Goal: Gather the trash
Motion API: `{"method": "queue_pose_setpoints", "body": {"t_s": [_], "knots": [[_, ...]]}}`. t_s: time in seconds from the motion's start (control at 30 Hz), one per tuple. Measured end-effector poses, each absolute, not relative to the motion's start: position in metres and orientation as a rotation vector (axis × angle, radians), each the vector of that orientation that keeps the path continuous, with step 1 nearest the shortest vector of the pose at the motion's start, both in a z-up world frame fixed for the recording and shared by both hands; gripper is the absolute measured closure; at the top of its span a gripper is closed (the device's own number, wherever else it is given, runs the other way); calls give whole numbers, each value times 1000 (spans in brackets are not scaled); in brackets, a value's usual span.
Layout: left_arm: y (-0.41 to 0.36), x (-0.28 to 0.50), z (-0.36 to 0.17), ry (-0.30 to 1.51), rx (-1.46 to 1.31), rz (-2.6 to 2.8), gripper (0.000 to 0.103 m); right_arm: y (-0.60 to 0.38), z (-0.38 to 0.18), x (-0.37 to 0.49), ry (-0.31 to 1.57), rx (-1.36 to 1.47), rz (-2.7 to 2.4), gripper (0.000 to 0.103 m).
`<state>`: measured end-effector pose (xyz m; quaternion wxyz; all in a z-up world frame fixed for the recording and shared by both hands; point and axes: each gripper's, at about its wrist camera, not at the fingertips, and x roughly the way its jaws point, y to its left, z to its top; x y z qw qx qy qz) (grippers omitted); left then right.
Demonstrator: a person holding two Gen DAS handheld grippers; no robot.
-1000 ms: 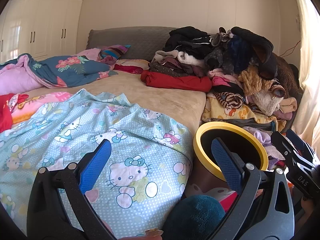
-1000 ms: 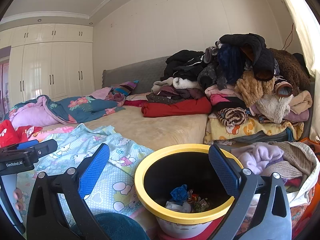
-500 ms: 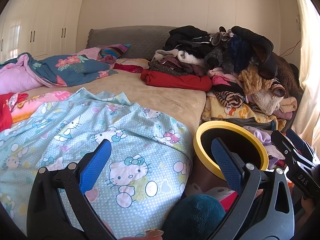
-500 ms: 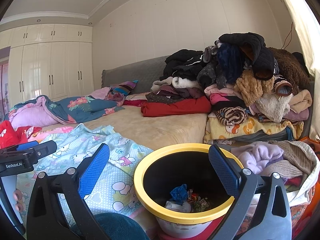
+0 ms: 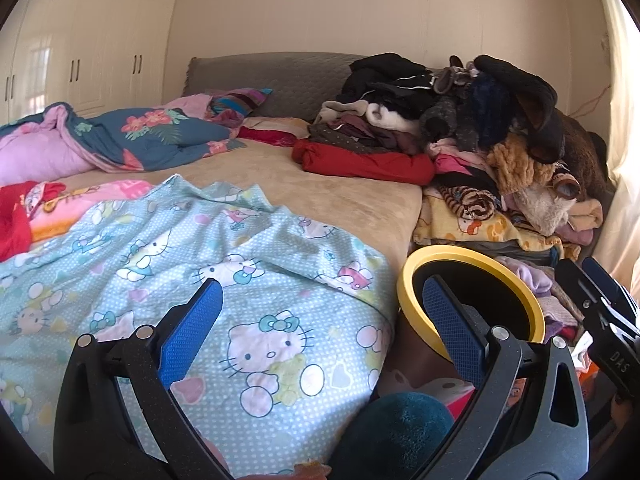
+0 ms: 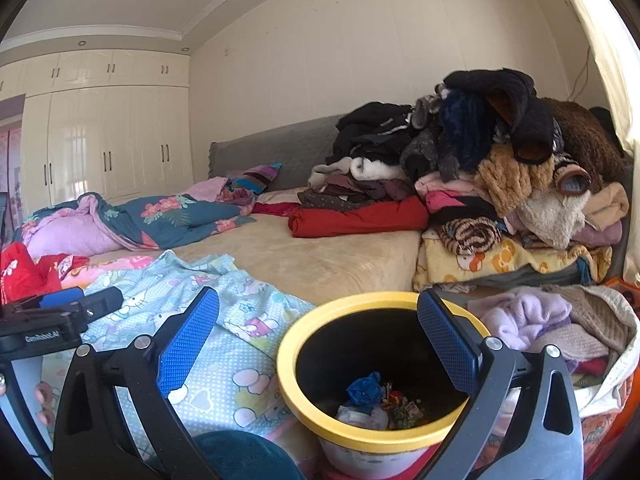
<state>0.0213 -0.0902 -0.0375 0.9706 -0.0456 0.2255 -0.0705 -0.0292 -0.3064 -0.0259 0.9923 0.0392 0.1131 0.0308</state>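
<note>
1. Left wrist view first: our left gripper [image 5: 320,312] hangs over the Hello Kitty sheet [image 5: 224,280] with its jaws wide apart and nothing between them. We see no loose trash on this sheet, so a grab here would likely pinch cloth and drag the sheet off the bed [image 5: 320,196].

2. Moving right, the yellow-rimmed bin [image 6: 360,372] stands on the floor just beside the bed's near right corner. Trash [image 6: 376,400] lies at its bottom: a blue crumpled piece, a white one and small coloured scraps.

3. Our right gripper [image 6: 318,344] hovers above the bin mouth, jaws likewise apart and empty. We judge a drop has been made or none is needed now. A careless swing could knock the rim and tip the bin, spilling what is collected.

4. Further right, the clothes pile [image 6: 500,168] leans high against the wall, and a second heap [image 6: 560,320] sits touching the bin. Brushing either could send garments into the bin.

5. Hard to tell:
   - the bin's base is cut off behind our gripper bodies
   - a dark teal object [image 5: 396,436] at the near edge is only partly seen
   - any trash among the bedding on the left is hidden by folds
   - the scraps are too small to name
</note>
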Motion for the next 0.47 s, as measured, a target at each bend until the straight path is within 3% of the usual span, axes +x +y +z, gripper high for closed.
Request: {"method": "queue_pose_setpoints", "body": {"t_s": [0.13, 0.27, 0.47], "knots": [[-51, 29, -32, 490, -165, -87, 11, -276, -14, -12, 240, 73, 175, 6], [46, 29, -35, 529, -239, 157, 11, -195, -1, 17, 307, 43, 410, 6], [227, -15, -86, 668, -293, 708, 11, 27, -41, 44, 672, -129, 911, 6]]}}
